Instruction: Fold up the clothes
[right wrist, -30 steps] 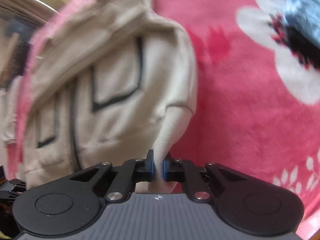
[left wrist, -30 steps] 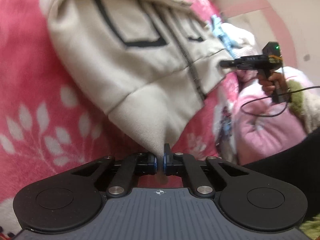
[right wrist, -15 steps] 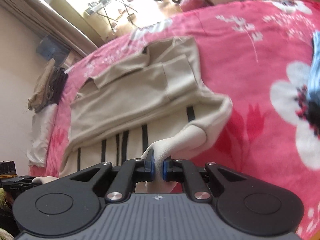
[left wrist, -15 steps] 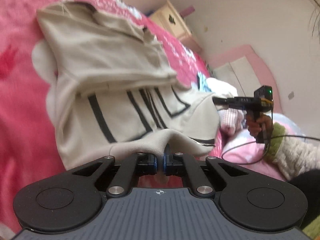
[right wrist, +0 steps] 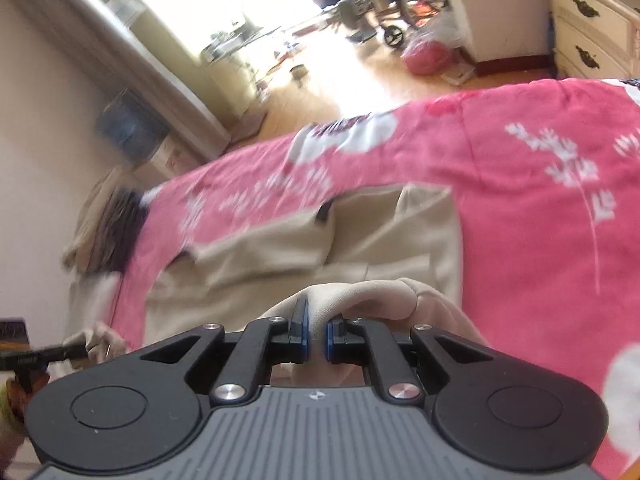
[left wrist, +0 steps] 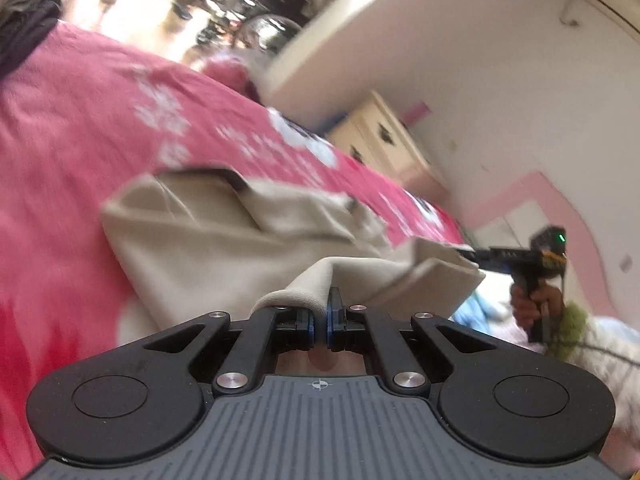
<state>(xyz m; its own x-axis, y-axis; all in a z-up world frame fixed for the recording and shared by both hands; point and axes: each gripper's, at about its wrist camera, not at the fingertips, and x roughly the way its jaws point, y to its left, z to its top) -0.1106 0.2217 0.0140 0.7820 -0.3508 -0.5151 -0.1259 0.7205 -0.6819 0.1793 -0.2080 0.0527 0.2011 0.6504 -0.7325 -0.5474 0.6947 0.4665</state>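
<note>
A beige zip jacket (left wrist: pixel 224 240) lies on a pink floral blanket (left wrist: pixel 60 152). My left gripper (left wrist: pixel 320 320) is shut on a bunched edge of the jacket, low over the cloth. In the right wrist view the same beige jacket (right wrist: pixel 360 240) spreads ahead on the pink blanket (right wrist: pixel 540 208), and my right gripper (right wrist: pixel 318 332) is shut on another fold of its hem. The right gripper (left wrist: pixel 472 254) also shows from the side in the left wrist view, held by a hand (left wrist: pixel 532 300), pinching the jacket's far edge. The black stripes are hidden under the folded-over cloth.
A cream dresser (left wrist: pixel 384 140) stands past the bed by the wall. Other clothes, blue and white (left wrist: pixel 488 304), lie at the right of the bed. A dark garment pile (right wrist: pixel 112 236) sits at the bed's left edge. A wheelchair (right wrist: pixel 400 4) stands on the bright floor beyond.
Both grippers have carried the jacket's lower edge forward over the body, so the striped front is now covered. Both cameras have tipped up toward the room.
</note>
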